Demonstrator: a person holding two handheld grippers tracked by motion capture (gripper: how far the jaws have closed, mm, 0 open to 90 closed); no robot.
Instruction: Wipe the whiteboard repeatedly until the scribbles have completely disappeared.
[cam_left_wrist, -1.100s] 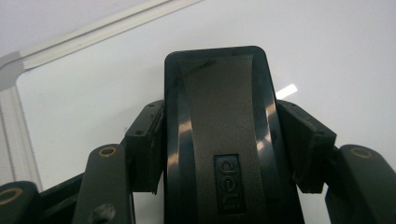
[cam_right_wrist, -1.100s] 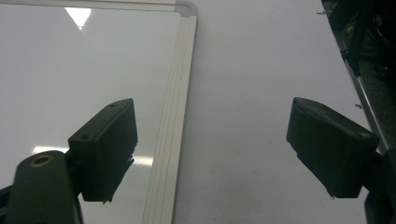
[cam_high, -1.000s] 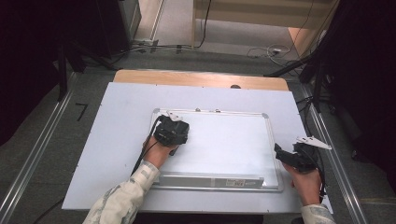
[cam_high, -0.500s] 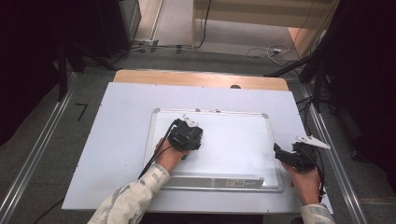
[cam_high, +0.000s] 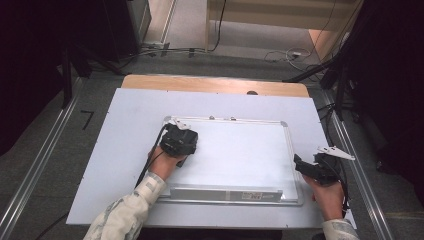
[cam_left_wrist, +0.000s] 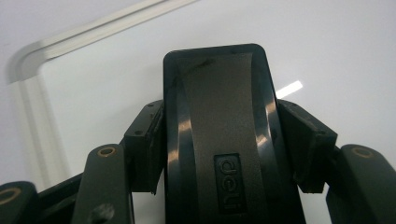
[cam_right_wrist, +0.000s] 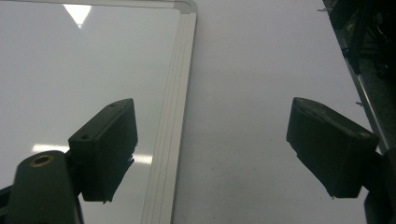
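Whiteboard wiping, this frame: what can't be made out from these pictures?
- Underside of the black eraser: hidden in the left gripper view by its own body, so contact with the whiteboard cannot be confirmed.
- Left gripper jaw tips: covered in the high view by the gripper's own body.
- Label on the whiteboard's near frame: too small to read in the high view.
- Right gripper: open over the board's edge; its height above it is unclear.

a black eraser (cam_left_wrist: 219, 140) with a raised "deli" logo stands pressed on a white, silver-framed whiteboard (cam_high: 250, 155), near its far left corner.
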